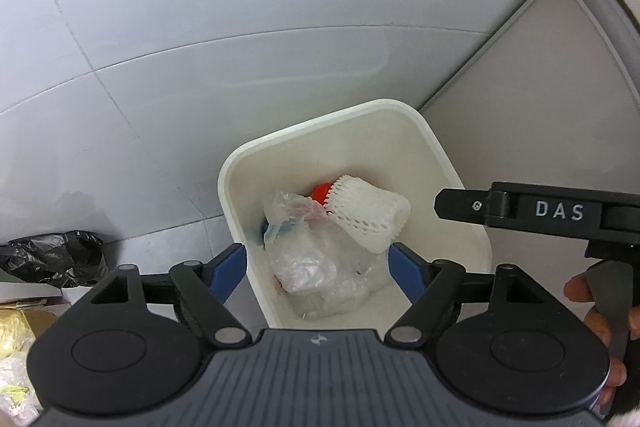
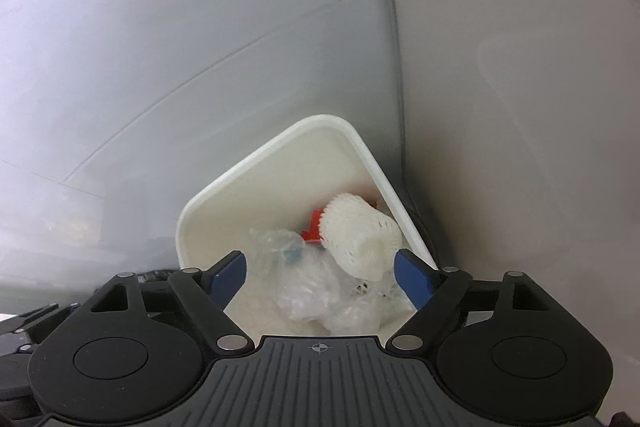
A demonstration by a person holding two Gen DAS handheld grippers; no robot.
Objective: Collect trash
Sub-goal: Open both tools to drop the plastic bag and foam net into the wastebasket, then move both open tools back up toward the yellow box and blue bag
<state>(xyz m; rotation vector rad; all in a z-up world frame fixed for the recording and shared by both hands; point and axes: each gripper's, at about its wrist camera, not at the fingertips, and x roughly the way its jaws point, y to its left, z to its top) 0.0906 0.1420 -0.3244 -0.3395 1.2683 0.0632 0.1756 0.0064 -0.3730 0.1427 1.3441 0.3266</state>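
A white rectangular bin (image 1: pixel 436 155) stands on the grey tiled floor in a corner. Inside lie a white foam fruit net (image 1: pixel 368 215), crumpled clear plastic bags (image 1: pixel 316 267) and a red piece (image 1: pixel 321 193). My left gripper (image 1: pixel 318 267) hangs over the bin, open, its blue fingers (image 1: pixel 230 265) wide apart and clear of the trash below. My right gripper (image 2: pixel 320 273) is also open above the same bin (image 2: pixel 256 163), with the foam net (image 2: pixel 358 239) and the plastic bags (image 2: pixel 316 295) beneath it, untouched. The right tool's black body (image 1: pixel 560 213) shows at the right of the left wrist view.
A black plastic bag (image 1: pixel 54 257) lies on the floor at the left, with yellowish packaging (image 1: pixel 14 331) below it. A grey cabinet panel (image 1: pixel 552 99) and a pale wall (image 2: pixel 520 107) close in the bin's right side. A hand (image 1: pixel 600 311) holds the right tool.
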